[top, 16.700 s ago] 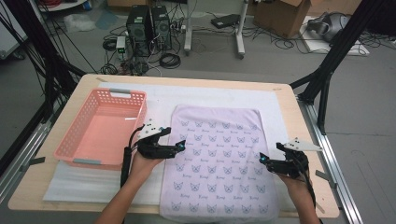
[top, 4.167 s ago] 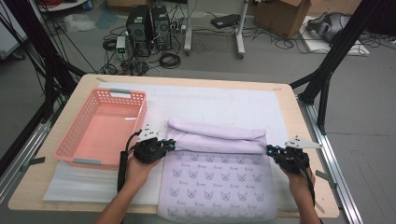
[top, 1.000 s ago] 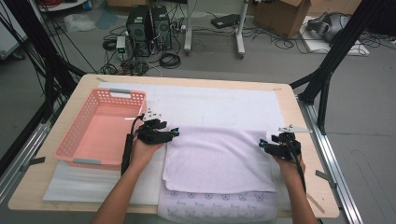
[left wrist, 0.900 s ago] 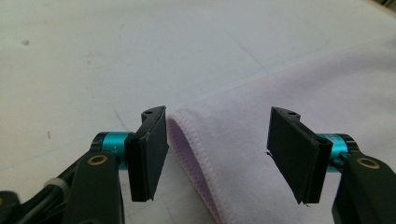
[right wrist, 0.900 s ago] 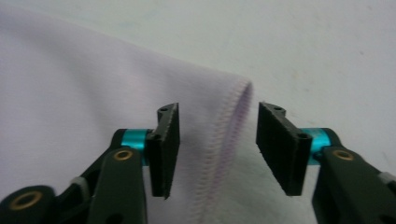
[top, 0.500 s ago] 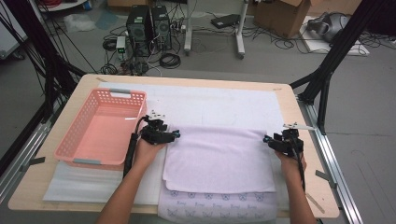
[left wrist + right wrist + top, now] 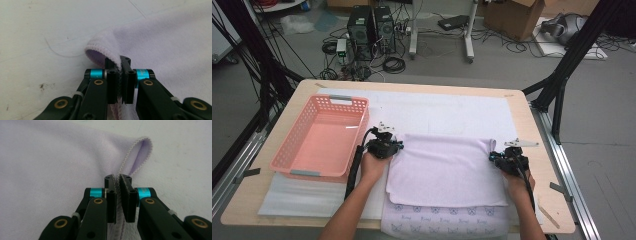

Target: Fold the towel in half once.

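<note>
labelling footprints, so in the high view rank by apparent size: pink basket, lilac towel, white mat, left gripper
1. white mat, partly covered
2. lilac towel
3. pink basket, nearly the towel's size
4. left gripper, shut on the towel's corner

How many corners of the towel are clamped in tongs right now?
2: the left tongs pinch the towel's far-left folded corner, the right tongs its far-right one. Near corners lie free.

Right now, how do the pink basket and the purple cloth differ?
The pink basket is a stiff, slotted tub standing untouched at the table's left; the purple cloth is soft, lies flat and folded at the middle. The basket holds nothing, while the cloth is pinched at its far corners by the left tongs and the right tongs. Both rest on the white mat.
</note>
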The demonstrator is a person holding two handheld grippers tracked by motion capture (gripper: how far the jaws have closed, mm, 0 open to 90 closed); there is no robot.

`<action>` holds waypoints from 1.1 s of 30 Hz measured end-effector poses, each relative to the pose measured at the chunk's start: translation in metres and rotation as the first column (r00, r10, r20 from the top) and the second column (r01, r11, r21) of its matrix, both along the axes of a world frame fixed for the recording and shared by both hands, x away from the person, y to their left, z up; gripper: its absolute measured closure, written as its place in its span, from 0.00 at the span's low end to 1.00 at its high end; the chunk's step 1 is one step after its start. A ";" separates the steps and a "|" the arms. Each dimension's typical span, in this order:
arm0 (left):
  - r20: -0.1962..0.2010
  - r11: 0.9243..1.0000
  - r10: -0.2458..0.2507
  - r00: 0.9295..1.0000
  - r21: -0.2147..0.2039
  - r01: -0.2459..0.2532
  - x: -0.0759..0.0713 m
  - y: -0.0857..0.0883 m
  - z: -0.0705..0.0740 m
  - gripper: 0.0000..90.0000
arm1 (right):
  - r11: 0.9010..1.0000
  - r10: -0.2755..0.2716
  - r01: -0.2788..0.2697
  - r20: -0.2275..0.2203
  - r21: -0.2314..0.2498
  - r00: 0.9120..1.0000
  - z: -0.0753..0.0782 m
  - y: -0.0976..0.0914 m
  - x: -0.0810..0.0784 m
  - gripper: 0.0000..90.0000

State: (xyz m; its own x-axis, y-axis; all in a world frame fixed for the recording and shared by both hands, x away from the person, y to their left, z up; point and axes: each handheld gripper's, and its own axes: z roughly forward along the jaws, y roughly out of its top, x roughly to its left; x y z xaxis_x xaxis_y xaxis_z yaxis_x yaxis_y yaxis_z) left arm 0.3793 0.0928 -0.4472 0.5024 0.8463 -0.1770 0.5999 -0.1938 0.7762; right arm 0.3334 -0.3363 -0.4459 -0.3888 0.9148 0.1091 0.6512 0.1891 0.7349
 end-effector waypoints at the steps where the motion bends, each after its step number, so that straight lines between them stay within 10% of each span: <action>1: 0.002 1.000 0.013 1.000 -0.009 -0.013 0.002 0.001 0.002 0.95 | 1.000 -0.005 0.005 -0.001 0.013 1.000 0.000 -0.003 0.002 0.94; 13: 0.058 0.992 0.098 0.993 -0.080 -0.093 0.045 0.001 0.026 0.95 | 0.998 -0.069 0.068 0.145 0.007 0.987 0.026 -0.003 0.035 0.95; 27: 0.125 0.986 0.144 0.982 -0.097 -0.132 0.087 0.007 0.047 0.95 | 0.996 -0.092 0.089 0.194 0.026 0.977 0.038 0.007 0.092 0.94; 33: 0.124 0.988 0.133 0.983 -0.091 -0.122 0.081 0.004 0.044 0.65 | 0.991 -0.132 0.127 0.149 0.039 0.980 0.032 0.006 0.094 0.74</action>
